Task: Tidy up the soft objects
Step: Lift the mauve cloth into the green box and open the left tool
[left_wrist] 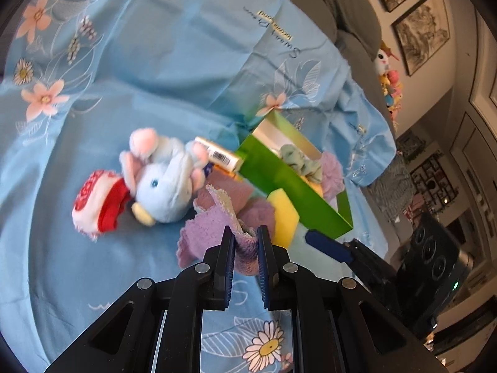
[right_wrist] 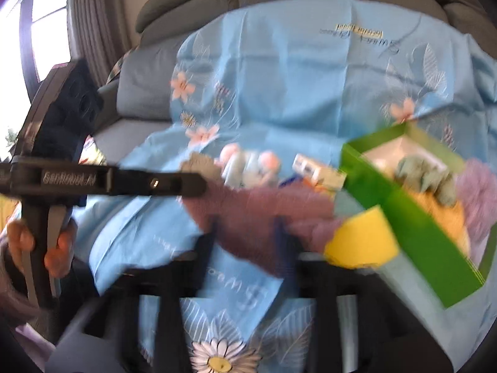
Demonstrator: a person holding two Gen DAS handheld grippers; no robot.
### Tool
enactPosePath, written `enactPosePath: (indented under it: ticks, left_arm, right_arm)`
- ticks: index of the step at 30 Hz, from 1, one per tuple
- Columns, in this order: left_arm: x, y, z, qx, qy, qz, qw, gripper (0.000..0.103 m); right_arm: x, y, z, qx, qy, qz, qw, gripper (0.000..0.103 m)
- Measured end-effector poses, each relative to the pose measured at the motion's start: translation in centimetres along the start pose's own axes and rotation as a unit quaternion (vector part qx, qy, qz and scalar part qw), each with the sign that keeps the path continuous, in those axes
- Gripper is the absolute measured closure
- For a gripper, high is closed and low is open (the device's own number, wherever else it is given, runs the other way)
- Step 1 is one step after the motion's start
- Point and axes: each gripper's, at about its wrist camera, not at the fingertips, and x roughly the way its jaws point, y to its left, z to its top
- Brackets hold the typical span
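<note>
My left gripper (left_wrist: 246, 237) is shut on a fold of the purple towel (left_wrist: 211, 227), which hangs from its pads above the blue sheet (left_wrist: 155, 62). Behind the towel lie a blue plush animal (left_wrist: 164, 183), a red-and-white soft piece (left_wrist: 96, 205) and a yellow sponge (left_wrist: 282, 214). The green box (left_wrist: 279, 174) holds a teal cloth (left_wrist: 298, 158) and a lilac fluffy piece (left_wrist: 332, 171). In the blurred right wrist view my right gripper (right_wrist: 245, 227) stands open, its fingers spread on either side of the purple towel (right_wrist: 257, 211). The left gripper (right_wrist: 200, 186) reaches in from the left.
A small carton with a barcode (left_wrist: 220, 155) lies between the plush and the green box (right_wrist: 413, 217). A person's hand (right_wrist: 59, 248) grips the left tool's handle. Grey sofa cushions (right_wrist: 192, 9) rise behind the sheet. Stuffed toys (left_wrist: 388, 77) sit at the far right.
</note>
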Motion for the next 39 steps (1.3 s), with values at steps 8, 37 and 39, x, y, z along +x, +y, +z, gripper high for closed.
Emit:
enactPosePath:
  ticks: [8,37,39]
  left_arm:
    - [-0.4,-0.7,0.1,0.008,0.004,-0.002,1.0000,0.090]
    - [4.2,-20.0,11.7,0.182,-0.019,-0.079,0.9799,0.090]
    - [5.6,-20.9,12.5,0.188,-0.015,-0.080,0.9789,0.090]
  right_arm:
    - [4.6,-0.2,-0.6,-0.013,0.054,0.017,0.998,0.064]
    - [-10.2,-7.8,9.4,-0.060,-0.138,-0.163,0.975,0.097]
    - [-10.5,-9.2,10.1,-0.058,-0.139,-0.178,0.972,0.097]
